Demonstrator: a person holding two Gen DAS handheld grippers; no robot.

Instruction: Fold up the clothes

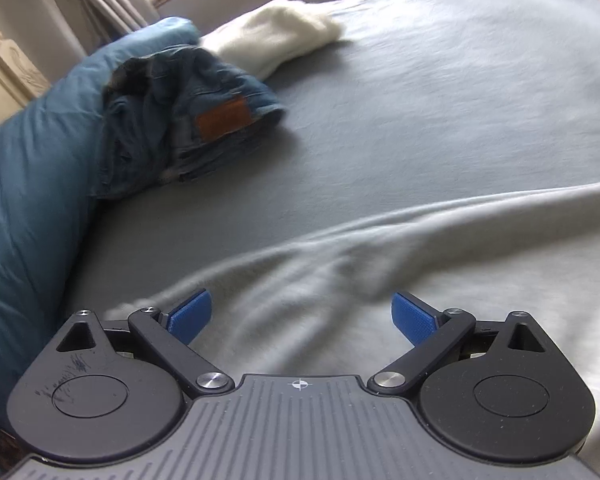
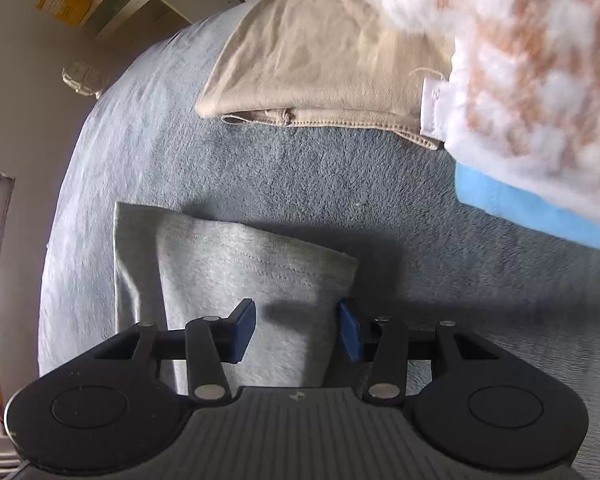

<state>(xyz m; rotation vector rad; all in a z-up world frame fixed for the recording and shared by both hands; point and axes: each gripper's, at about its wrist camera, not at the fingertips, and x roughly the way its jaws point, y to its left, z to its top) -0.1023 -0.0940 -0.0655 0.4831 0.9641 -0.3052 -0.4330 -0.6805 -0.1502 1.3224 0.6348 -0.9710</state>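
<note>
A light grey garment (image 1: 380, 248) lies rumpled across the near part of the bed. My left gripper (image 1: 300, 304) hovers just over its creased edge, blue pads (image 1: 188, 316) wide apart and nothing between them. In the right wrist view a folded end of the same grey garment (image 2: 236, 264) lies flat on the bed sheet (image 2: 380, 184). My right gripper (image 2: 296, 320) is open over it, one finger on either side of the fabric strip, with the cloth below them and not pinched.
Folded blue jeans (image 1: 204, 112) rest against a teal duvet (image 1: 28, 184) at the left, with a white fluffy garment (image 1: 284, 36) behind. A folded beige garment (image 2: 320, 64), a fluffy white-and-orange item (image 2: 532, 60) and a blue cloth (image 2: 520, 204) lie beyond the right gripper. The bed's edge curves at the left.
</note>
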